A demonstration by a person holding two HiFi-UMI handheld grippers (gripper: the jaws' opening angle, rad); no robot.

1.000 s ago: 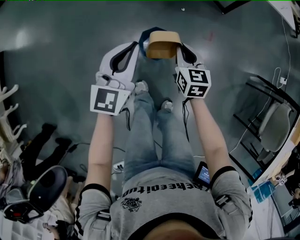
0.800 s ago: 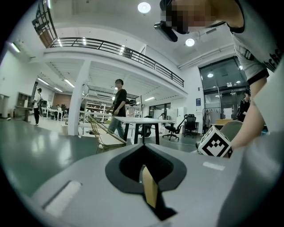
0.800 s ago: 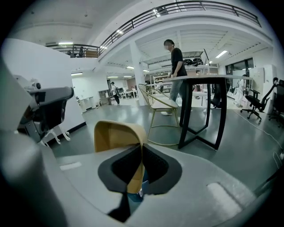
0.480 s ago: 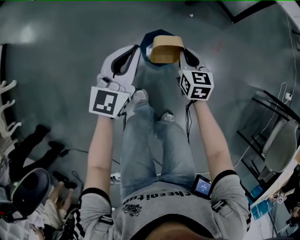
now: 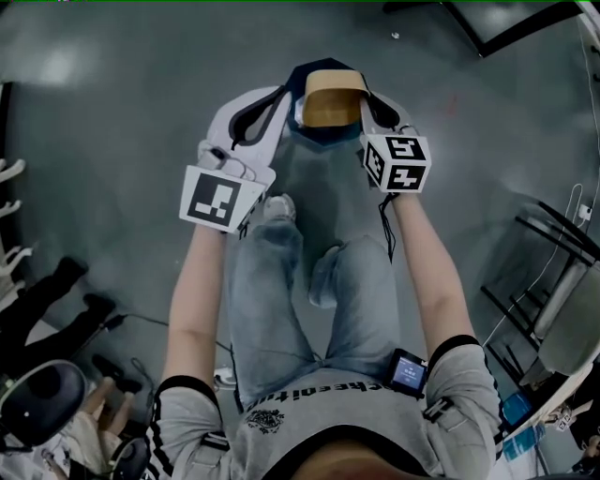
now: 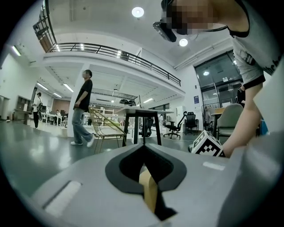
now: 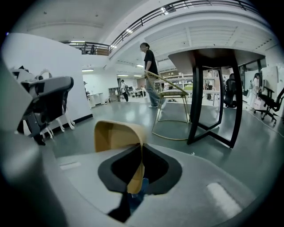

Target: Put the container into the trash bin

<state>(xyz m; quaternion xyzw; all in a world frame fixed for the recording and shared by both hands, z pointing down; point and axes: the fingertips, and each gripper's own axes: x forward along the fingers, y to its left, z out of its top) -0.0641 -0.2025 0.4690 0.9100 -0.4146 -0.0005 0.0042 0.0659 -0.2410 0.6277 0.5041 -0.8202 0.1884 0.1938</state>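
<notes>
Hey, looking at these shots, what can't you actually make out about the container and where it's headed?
No trash bin shows in any view.
Left gripper view: only a thin tan edge of the container shows; the left gripper body hides the rest.
Head view: the blue thing under the container is mostly covered by it; unidentifiable.

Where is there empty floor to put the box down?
Bare floor lies left of the left gripper and between the container and the black frame at top right. It is crowded lower right, by the chair, and lower left, by someone's legs.
</notes>
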